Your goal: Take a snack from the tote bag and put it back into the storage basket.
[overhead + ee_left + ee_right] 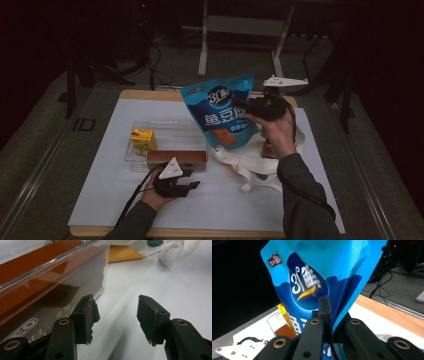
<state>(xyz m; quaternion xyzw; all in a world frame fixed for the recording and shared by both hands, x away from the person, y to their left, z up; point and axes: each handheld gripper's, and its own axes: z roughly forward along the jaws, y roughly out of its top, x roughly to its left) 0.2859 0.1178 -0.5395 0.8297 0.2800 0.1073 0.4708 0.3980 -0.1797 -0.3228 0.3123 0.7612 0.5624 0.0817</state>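
**Blue snack bag held up in your right gripper, left gripper idle by the tray**

Your right gripper [250,111] has its jaws pinched tight on the side edge of the blue snack bag [222,112], and you hold the bag upright in the air above the middle of the desk [100,200], toward its far edge. In the right gripper view the bag [322,272] rises straight from between the jaws, its printed face turned to the camera, with one jaw in front of the foil and the other behind the fold.

Below the bag, on the right half of the desk, lies a white cloth tote bag [252,162] with its straps spilling toward the near edge. A red item sits at its mouth, too hidden to name.

Your left gripper [192,182] rests low near the middle of the near edge, jaws spread apart with nothing between them. In the left gripper view one finger [86,315] sits just beside the near wall of the clear plastic tray [57,270]; touching or not, I cannot tell. The tray holds a brown box [176,157] along its near side and a yellow drink carton [143,140] at its left end.
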